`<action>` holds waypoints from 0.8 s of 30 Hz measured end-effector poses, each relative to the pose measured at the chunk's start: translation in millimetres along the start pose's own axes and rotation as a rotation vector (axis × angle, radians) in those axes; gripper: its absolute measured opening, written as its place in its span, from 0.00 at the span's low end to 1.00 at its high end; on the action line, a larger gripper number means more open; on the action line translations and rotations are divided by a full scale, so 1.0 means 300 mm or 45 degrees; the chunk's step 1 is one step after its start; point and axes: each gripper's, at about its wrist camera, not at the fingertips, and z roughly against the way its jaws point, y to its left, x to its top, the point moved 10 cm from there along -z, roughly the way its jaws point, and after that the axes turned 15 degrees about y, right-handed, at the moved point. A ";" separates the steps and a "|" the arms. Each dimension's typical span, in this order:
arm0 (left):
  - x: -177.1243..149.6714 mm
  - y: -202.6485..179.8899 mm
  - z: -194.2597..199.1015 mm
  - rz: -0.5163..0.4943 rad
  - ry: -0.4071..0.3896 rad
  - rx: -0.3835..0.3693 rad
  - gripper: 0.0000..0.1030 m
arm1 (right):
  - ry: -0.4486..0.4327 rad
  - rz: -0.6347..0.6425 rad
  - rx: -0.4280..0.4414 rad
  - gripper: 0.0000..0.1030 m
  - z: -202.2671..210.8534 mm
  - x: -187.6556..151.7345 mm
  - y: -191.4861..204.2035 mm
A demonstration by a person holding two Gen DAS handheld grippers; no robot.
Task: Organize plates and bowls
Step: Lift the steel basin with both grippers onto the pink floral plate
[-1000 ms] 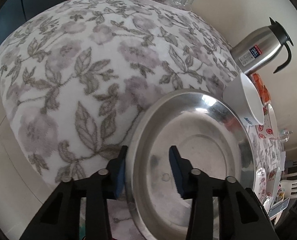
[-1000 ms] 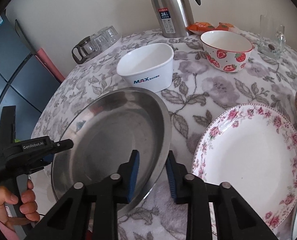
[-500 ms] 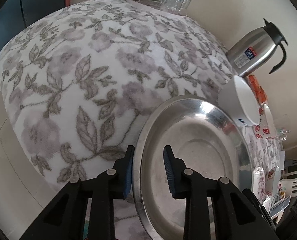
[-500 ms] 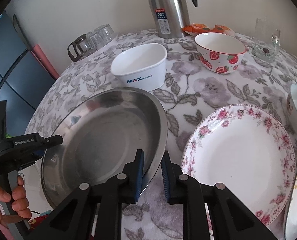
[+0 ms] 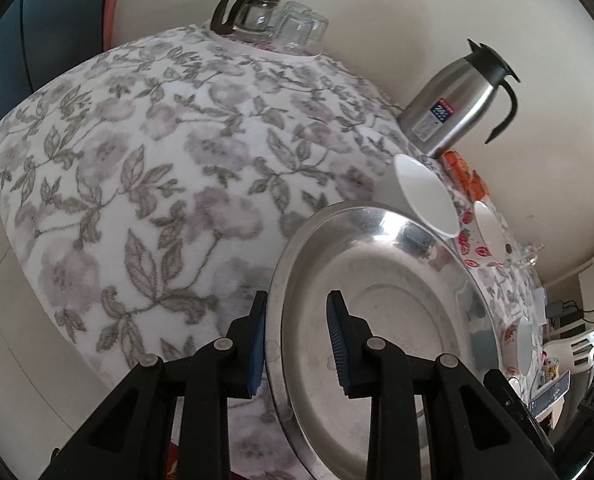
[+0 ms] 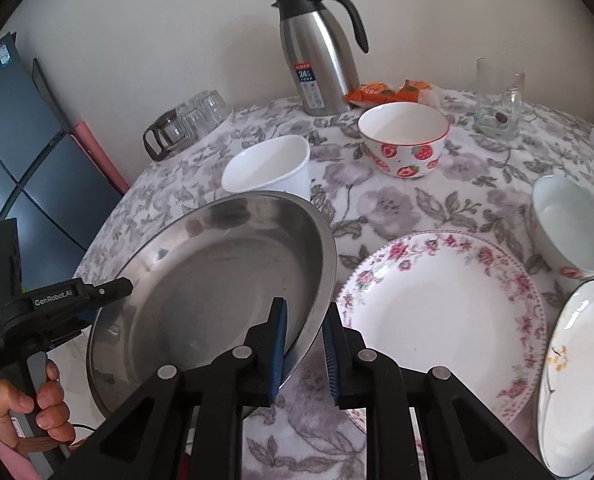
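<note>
A wide steel plate (image 6: 217, 280) hangs tilted just above the flowered tablecloth (image 6: 397, 200), carried from both sides. My right gripper (image 6: 305, 312) is shut on its right rim, one blue pad inside the dish and one under it. At the opposite rim my left gripper (image 5: 297, 308) is shut on the same steel plate (image 5: 397, 320); it also shows in the right wrist view as the left gripper (image 6: 109, 288), with a hand on its handle. A rose-patterned plate (image 6: 441, 312) lies flat just right of the steel one.
Behind the steel plate stand a plain white bowl (image 6: 269, 168) and a strawberry bowl (image 6: 403, 140). Another white bowl (image 6: 569, 232) and a white plate (image 6: 577, 376) sit at the right. At the back are a steel thermos (image 6: 317, 52), snack packets (image 6: 389, 90), a glass mug (image 6: 497, 100) and a glass pot with cups (image 6: 185, 124).
Both grippers narrowed onto the steel plate's rim, then rose with it. The plate has come up off the cloth, tilted, and now hides the foot of the white bowl.
</note>
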 end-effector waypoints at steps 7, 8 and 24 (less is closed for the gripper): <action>-0.036 -0.072 0.030 -0.053 -0.019 -0.011 0.29 | -0.048 0.017 -0.028 0.18 0.069 -0.021 -0.044; -0.042 -0.092 0.035 -0.070 -0.026 -0.008 0.29 | -0.054 0.012 -0.028 0.18 0.079 -0.023 -0.057; -0.150 -0.467 -0.058 -0.345 0.052 0.074 0.29 | -0.084 -0.253 -0.170 0.18 0.176 -0.078 -0.423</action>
